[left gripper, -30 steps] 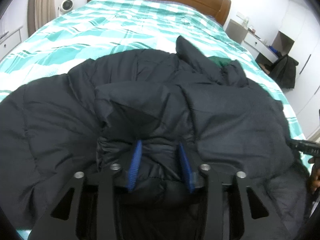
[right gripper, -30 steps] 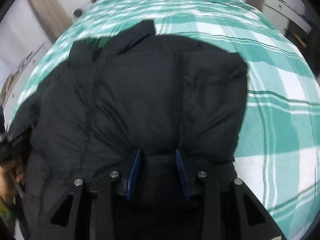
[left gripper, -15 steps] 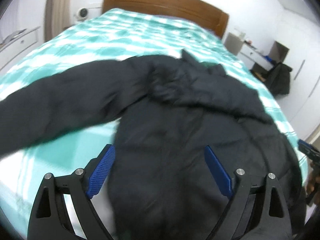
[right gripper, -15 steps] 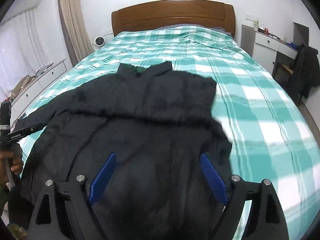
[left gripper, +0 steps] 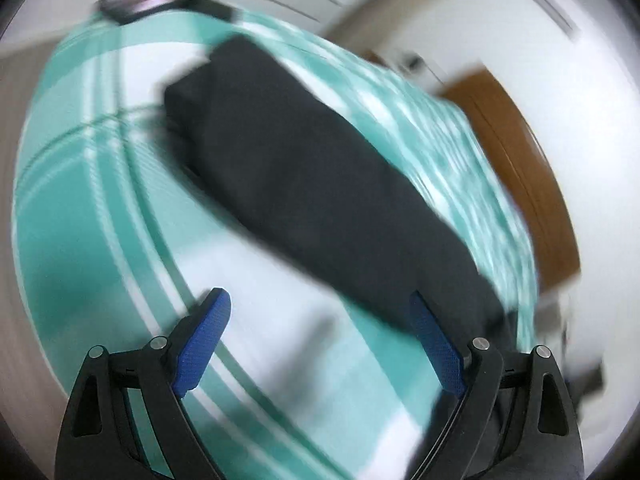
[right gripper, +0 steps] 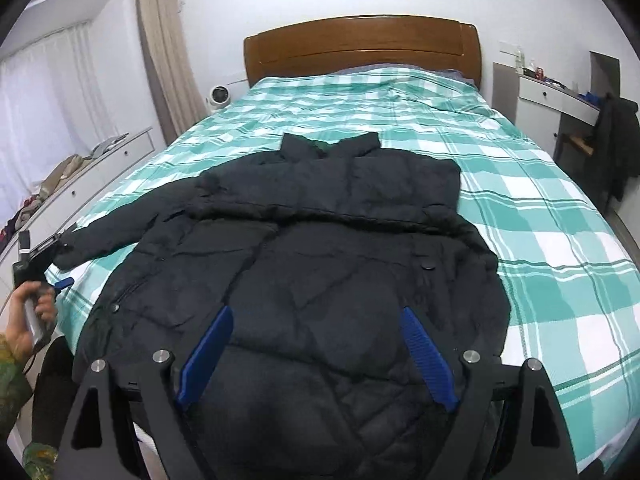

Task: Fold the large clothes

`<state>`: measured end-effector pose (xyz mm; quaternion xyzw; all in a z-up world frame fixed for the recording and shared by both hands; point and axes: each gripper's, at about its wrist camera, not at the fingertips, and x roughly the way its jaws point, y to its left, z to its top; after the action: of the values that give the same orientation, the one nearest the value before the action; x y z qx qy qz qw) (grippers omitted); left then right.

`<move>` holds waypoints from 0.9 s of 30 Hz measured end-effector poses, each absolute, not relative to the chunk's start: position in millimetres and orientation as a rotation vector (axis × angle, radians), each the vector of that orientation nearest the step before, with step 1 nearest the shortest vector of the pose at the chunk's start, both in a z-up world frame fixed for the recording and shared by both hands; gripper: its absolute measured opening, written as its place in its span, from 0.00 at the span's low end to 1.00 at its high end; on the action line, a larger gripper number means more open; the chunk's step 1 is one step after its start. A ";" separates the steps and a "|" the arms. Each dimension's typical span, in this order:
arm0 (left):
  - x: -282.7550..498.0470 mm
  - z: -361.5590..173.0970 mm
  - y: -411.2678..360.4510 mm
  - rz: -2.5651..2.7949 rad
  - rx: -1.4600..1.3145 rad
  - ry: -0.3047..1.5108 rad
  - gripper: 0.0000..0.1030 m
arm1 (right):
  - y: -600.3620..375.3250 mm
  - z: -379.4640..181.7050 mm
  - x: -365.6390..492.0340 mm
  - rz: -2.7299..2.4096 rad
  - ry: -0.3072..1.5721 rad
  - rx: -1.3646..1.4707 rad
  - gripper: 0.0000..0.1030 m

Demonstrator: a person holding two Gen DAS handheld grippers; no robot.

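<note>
A large black puffer jacket (right gripper: 320, 248) lies flat on the bed, collar toward the headboard, one sleeve folded across the chest and the other sleeve (right gripper: 120, 224) stretched out to the left. My right gripper (right gripper: 316, 344) is open and empty above the jacket's lower part. The left gripper (right gripper: 52, 276) appears at the far left of the right wrist view, in a hand near the sleeve cuff. In the blurred left wrist view the left gripper (left gripper: 320, 320) is open and empty, with the black sleeve (left gripper: 312, 184) lying ahead of it on the bedspread.
The bed has a green and white checked cover (right gripper: 540, 240) and a wooden headboard (right gripper: 360, 44). A white dresser (right gripper: 80, 176) stands along the left side. A white desk (right gripper: 560, 96) and a chair with dark clothes (right gripper: 616, 140) stand at the right.
Both grippers let go of the jacket, opened and drew back. The jacket now lies spread out. The left gripper swung left toward the outstretched sleeve.
</note>
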<state>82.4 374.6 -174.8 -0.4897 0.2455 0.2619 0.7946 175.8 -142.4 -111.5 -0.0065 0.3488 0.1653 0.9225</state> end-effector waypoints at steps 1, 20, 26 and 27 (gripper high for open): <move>86.5 -175.9 389.4 0.584 -1.062 0.511 0.89 | -140.9 -111.9 174.2 0.342 0.719 -0.016 0.85; 164.8 -0.1 242.1 0.387 -0.154 0.373 0.05 | -133.4 -127.3 161.4 0.376 0.762 0.038 0.85; 196.1 9.9 98.9 0.095 0.059 0.383 0.05 | -148.2 -114.8 155.0 0.360 0.720 0.077 0.85; 200.0 3.4 78.9 0.058 0.080 0.396 0.05 | -151.6 -113.8 154.0 0.356 0.716 0.078 0.85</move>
<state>200.0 78.9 3.4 0.0397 0.1968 0.0289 0.9792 154.0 -151.6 -113.8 0.0380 0.3483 0.1731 0.9205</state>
